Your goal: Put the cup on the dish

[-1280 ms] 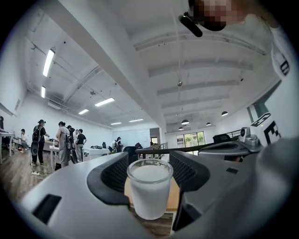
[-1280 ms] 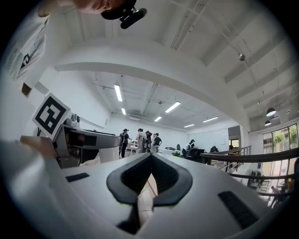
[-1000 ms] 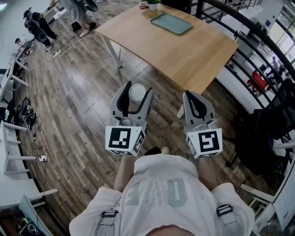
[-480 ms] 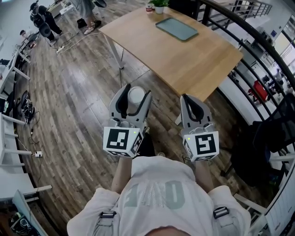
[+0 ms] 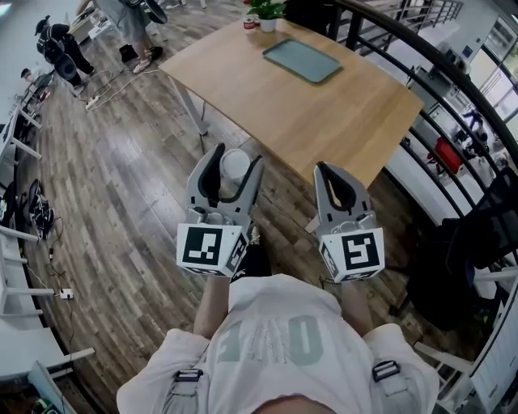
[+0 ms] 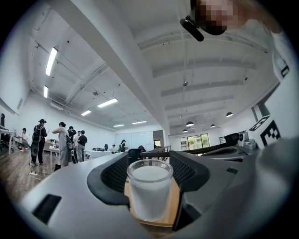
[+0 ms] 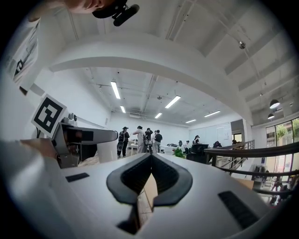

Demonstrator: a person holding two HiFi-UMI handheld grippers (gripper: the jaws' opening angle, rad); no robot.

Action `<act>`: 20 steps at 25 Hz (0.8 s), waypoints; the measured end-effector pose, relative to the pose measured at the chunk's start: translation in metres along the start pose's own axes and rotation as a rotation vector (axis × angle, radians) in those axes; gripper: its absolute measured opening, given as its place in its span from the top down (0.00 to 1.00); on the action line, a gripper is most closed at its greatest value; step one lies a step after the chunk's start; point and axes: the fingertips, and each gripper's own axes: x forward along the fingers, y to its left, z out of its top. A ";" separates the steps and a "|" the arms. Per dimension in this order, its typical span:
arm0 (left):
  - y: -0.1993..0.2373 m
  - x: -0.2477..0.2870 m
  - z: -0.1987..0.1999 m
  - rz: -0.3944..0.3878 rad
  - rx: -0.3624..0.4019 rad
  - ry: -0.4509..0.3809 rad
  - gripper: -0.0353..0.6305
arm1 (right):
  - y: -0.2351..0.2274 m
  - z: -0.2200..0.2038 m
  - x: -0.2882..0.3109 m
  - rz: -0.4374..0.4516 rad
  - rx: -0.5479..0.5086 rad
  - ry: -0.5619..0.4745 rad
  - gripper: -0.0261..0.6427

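Observation:
A white cup point(image 5: 235, 167) sits between the jaws of my left gripper point(image 5: 238, 154), which is shut on it and held over the wooden floor, short of the table. In the left gripper view the cup point(image 6: 149, 191) stands upright between the black pads, under my left gripper's point(image 6: 149, 158) tips. A flat grey-green dish point(image 5: 303, 61) lies near the far end of the wooden table point(image 5: 340, 113). My right gripper point(image 5: 322, 168) hangs beside the left one, jaws shut on nothing; the right gripper view shows that gripper's point(image 7: 151, 156) tips meeting.
A potted plant point(image 5: 266, 10) and a small red-and-white cup point(image 5: 249, 24) stand at the table's far corner. A black railing point(image 5: 441, 57) curves along the right side, with a dark chair point(image 5: 486, 222) below it. People point(image 5: 57, 44) and desks are at the far left.
The table's near edge has come slightly closer to both grippers. The left gripper still holds the cup and the right one stays shut.

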 end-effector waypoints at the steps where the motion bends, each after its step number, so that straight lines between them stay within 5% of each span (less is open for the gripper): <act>1: 0.009 0.007 -0.002 -0.002 -0.002 0.001 0.53 | 0.000 -0.001 0.011 0.007 0.003 -0.001 0.93; 20: 0.195 0.174 -0.009 -0.112 -0.018 0.007 0.53 | -0.030 0.029 0.252 -0.060 0.024 0.014 0.93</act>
